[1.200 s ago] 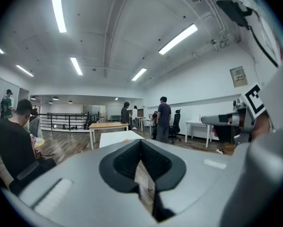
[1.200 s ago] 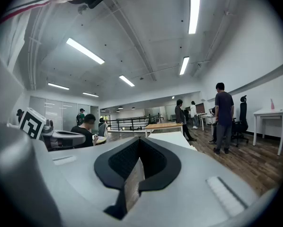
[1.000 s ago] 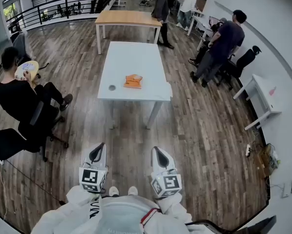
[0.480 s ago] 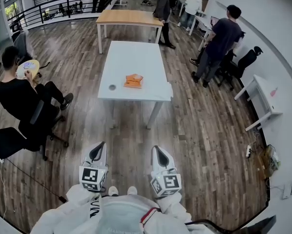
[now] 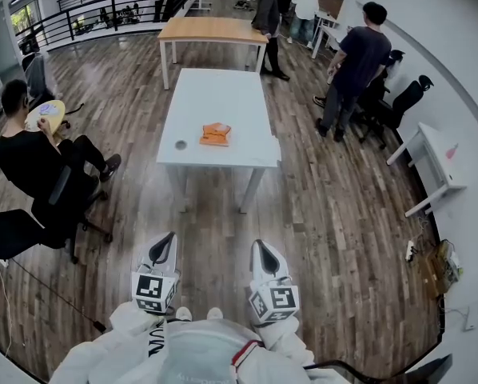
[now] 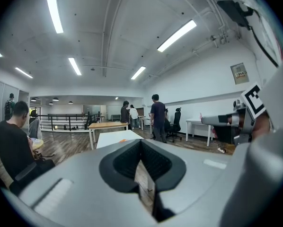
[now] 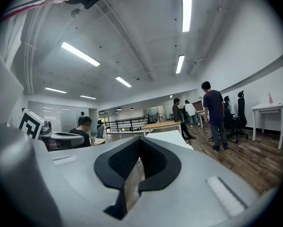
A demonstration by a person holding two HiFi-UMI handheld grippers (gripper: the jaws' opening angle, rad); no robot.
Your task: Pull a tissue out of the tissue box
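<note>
Grey plastic jaws on the left gripper [image 5: 165, 239] and the right gripper [image 5: 260, 247] are pressed together with nothing between them, close to the person's body. The orange tissue box [image 5: 217, 134] lies well ahead, out of reach, near the front end of the white table [image 5: 223, 94], beside a small dark disc [image 5: 181, 145]. The box looks flat and light, so a one-sided tug would likely drag it along or off the edge unless the other gripper pins it.
</note>
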